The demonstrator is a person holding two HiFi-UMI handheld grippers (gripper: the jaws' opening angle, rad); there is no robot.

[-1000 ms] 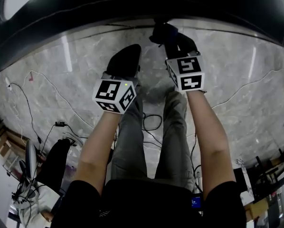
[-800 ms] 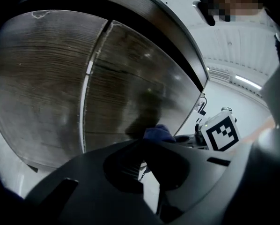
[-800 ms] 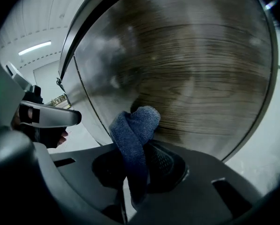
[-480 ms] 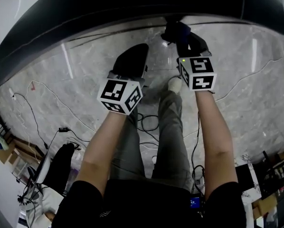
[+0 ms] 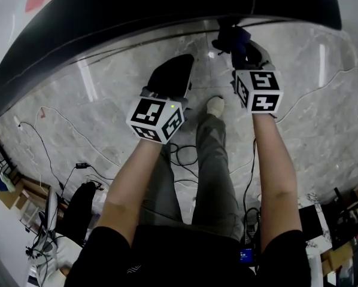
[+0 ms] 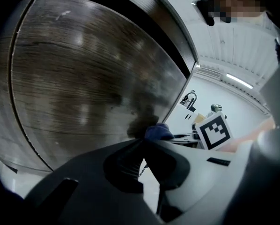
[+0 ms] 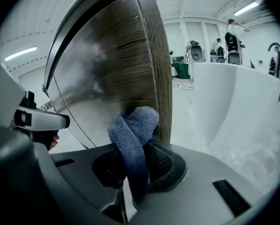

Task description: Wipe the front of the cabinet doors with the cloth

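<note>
1 cloth [image 7: 130,125], right gripper [image 7: 136,149] clamping it, dim in head view

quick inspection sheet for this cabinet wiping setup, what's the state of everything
surface: cabinet door, dark glossy wood grain, no marks seen
job's things: blue cloth, bunched, against the door near its edge
clutter: boxes and gear at the floor's edge
grippers: right gripper shut on the cloth; left gripper shut, empty
cables: loose cables on the marble floor around the feet
surroundings: white counter, machines behind
</note>
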